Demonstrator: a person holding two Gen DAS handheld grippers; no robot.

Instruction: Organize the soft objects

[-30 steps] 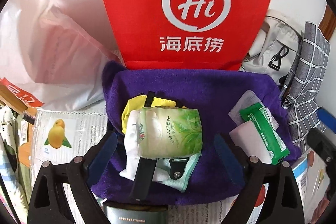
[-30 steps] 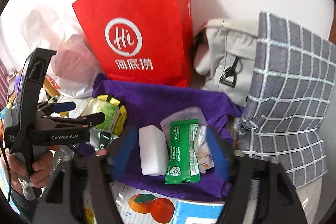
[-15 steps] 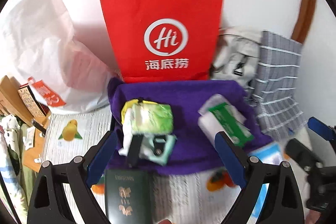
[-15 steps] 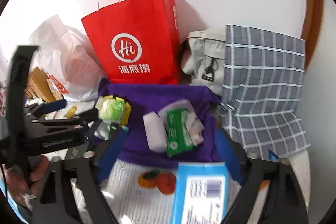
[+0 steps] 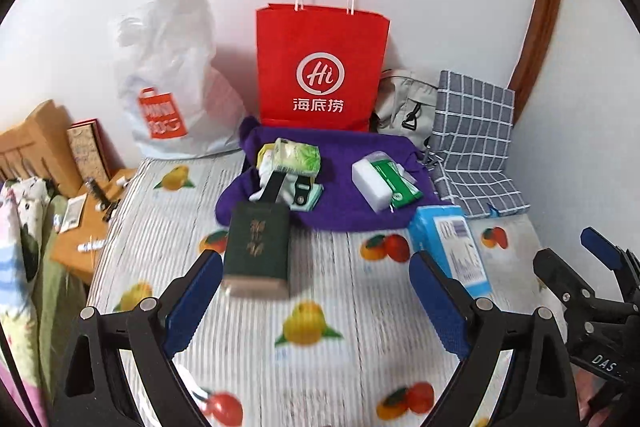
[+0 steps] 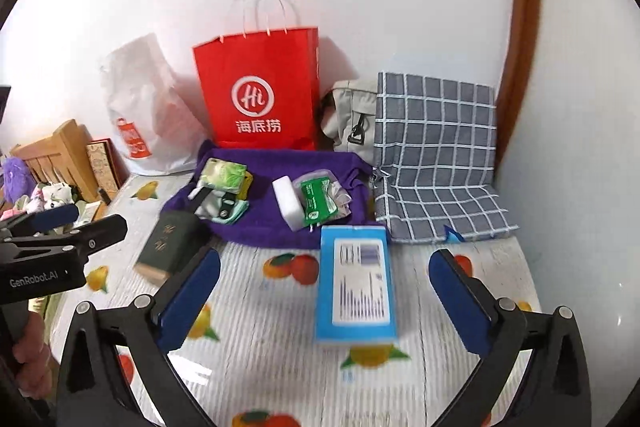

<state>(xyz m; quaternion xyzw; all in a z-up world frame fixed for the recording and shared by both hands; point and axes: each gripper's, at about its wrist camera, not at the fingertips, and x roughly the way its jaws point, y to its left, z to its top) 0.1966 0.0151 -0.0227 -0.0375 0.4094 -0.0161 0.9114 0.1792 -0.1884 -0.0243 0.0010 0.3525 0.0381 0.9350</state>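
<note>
A purple towel (image 5: 344,203) (image 6: 264,219) lies on the fruit-print bed sheet (image 5: 340,367). On it sit a green tissue pack (image 5: 298,157) over a small pile of cloth items, a white sponge block (image 5: 370,185) and a green wipes pack (image 5: 396,181). My left gripper (image 5: 314,263) hangs open above the sheet, well short of the towel, holding nothing. My right gripper (image 6: 326,259) has its jaws opening. A blue box (image 6: 354,287) lies on the sheet below them, and the pads do not touch it.
A dark green book (image 5: 258,247) lies in front of the towel. Behind it, against the wall, stand a red paper bag (image 5: 320,67), a white plastic bag (image 5: 168,75), a beige backpack (image 5: 404,103) and a grey checked cloth (image 5: 476,147). A wooden headboard and clutter are at the left.
Both grippers have pulled back and upward from the towel, so the book, blue box and more sheet now show. The right jaws have spread wider.
</note>
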